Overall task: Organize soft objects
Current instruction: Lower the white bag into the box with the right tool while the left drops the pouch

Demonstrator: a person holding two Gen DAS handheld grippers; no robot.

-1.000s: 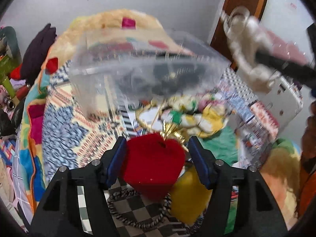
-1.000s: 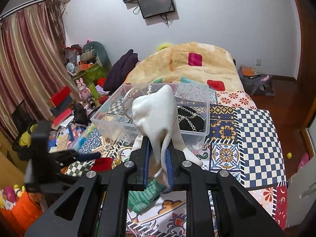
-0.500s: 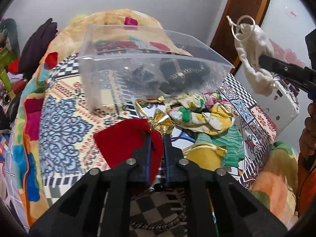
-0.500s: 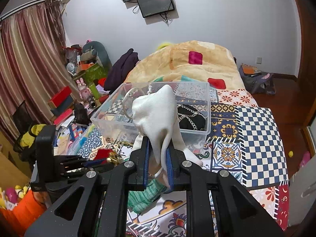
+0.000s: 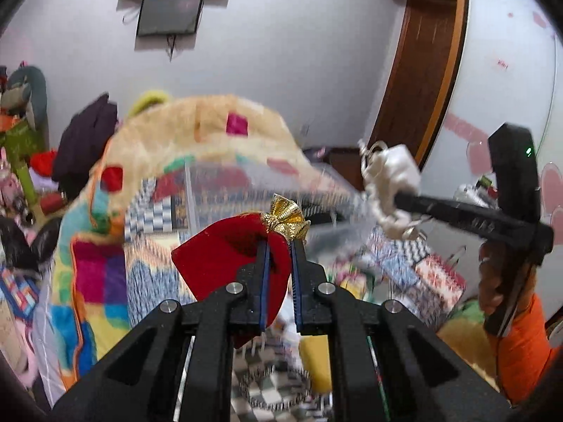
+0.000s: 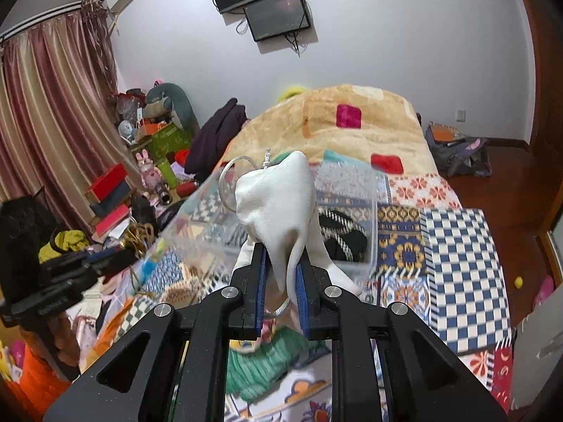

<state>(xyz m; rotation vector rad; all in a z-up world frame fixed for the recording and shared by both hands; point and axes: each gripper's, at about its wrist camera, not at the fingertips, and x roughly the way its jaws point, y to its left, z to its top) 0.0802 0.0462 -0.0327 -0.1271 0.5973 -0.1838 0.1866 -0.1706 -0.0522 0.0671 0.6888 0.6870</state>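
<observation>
The left gripper [image 5: 279, 246], clamped on the red pouch [image 5: 225, 263], had lifted it clear of the bed. The right gripper [image 6: 279, 263] still pinched the white pouch [image 6: 278, 204] aloft; the clear bin [image 6: 369, 211] waited beyond at twelve o'clock, so both seemed ready for dropping in.

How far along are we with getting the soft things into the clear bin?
Done: a black corded item lies in the clear bin. In hand: left tool grips the red pouch; right tool grips the white pouch. Left: the green knit piece on the bed.
</observation>
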